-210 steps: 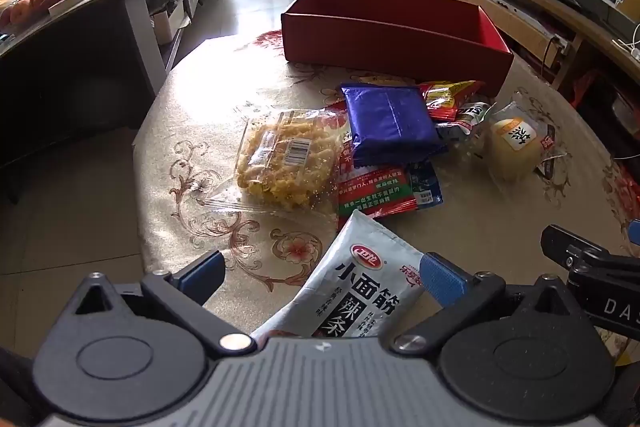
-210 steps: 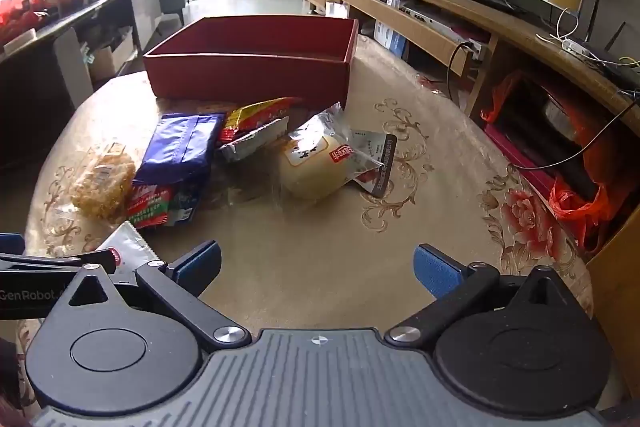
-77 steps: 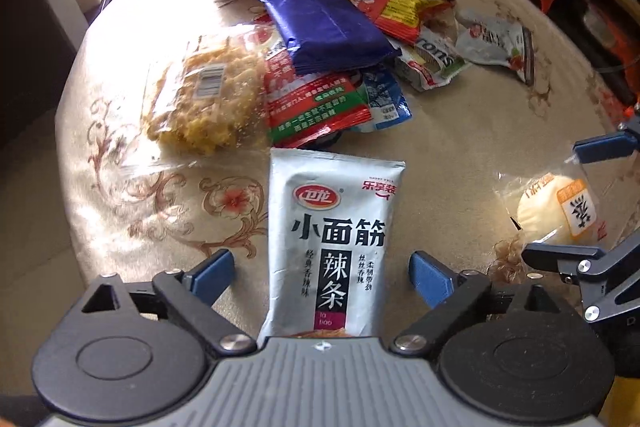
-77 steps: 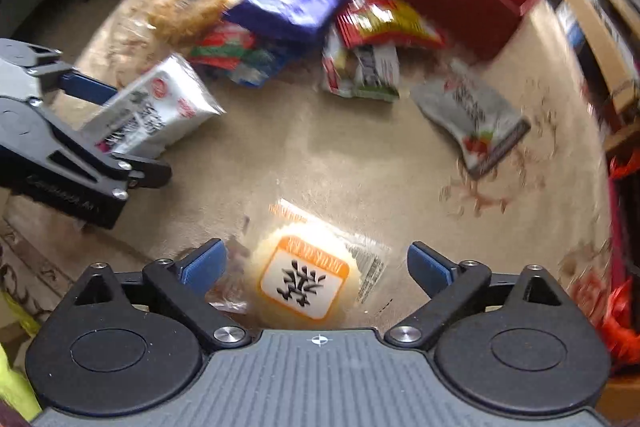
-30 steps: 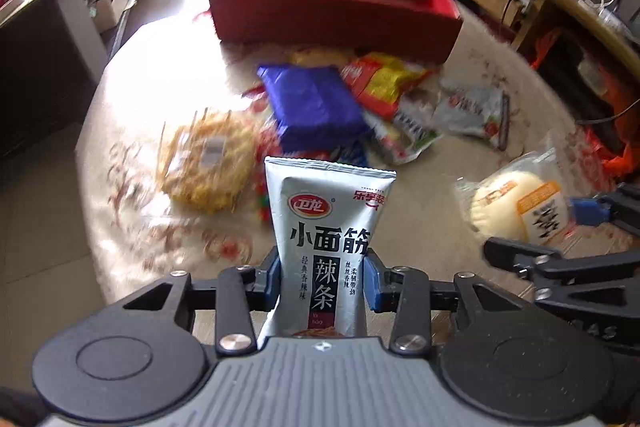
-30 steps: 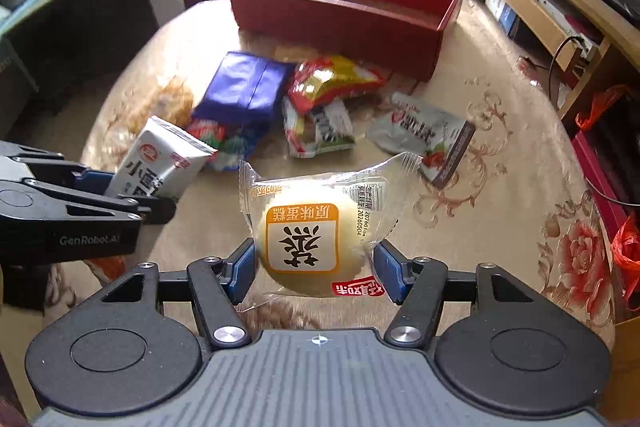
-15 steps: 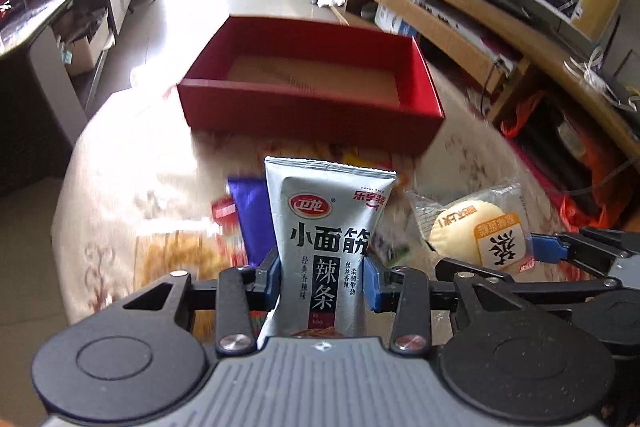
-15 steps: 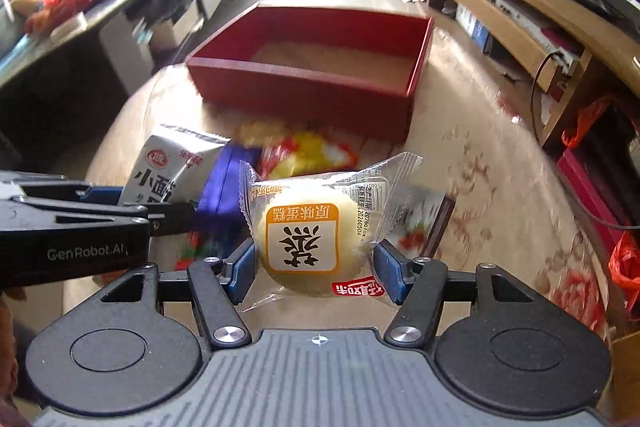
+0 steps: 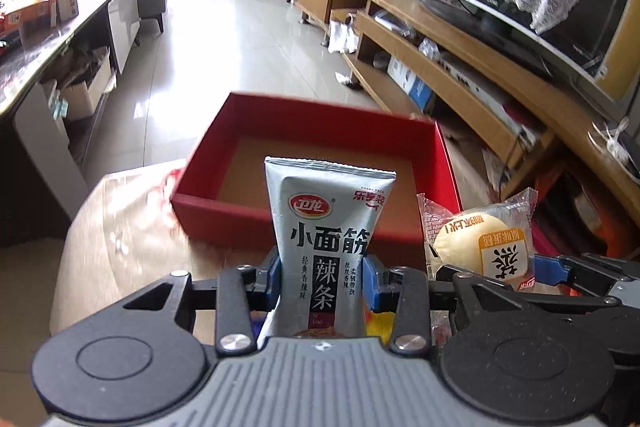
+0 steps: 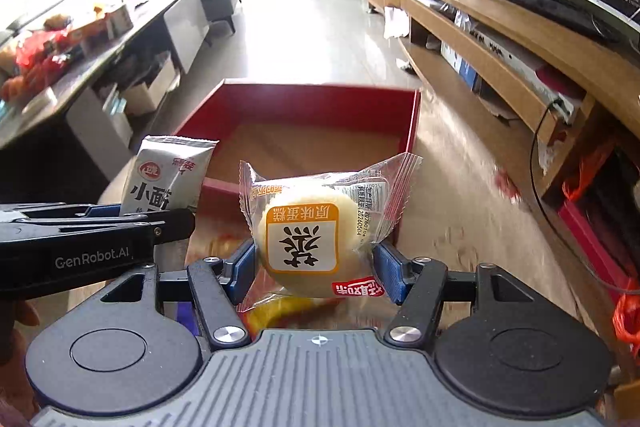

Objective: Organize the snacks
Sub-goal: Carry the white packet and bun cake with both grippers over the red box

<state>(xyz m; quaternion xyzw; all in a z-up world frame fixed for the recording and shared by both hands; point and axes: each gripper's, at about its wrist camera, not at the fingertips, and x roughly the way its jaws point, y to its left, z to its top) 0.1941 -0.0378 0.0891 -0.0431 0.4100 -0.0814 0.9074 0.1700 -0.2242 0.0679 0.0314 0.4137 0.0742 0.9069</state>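
On the round table with the beige floral cloth (image 9: 120,239): one red rectangular cardboard box (image 9: 316,131), open-topped, brown floor bare, standing at the far edge.

Left gripper (image 9: 322,277): one, black with blue pads, held level and pointed at the box's near wall. Jaws drawn in tight on the lower part of one grey foil snack pouch with black Chinese lettering (image 9: 326,239); the pouch stands upright, its sealed top edge rising in front of the box interior.

Right gripper (image 10: 316,263): one, same make, level beside the left one and aimed at the same box. Jaws closed on the sides of one round yellow cake in a clear plastic wrapper with an orange label (image 10: 308,231), label upside down towards the camera.

Both packets are off the table, near the box's front wall, not inside it.

Beneath the grippers: blurred blue, yellow and red wrappers, count unclear.
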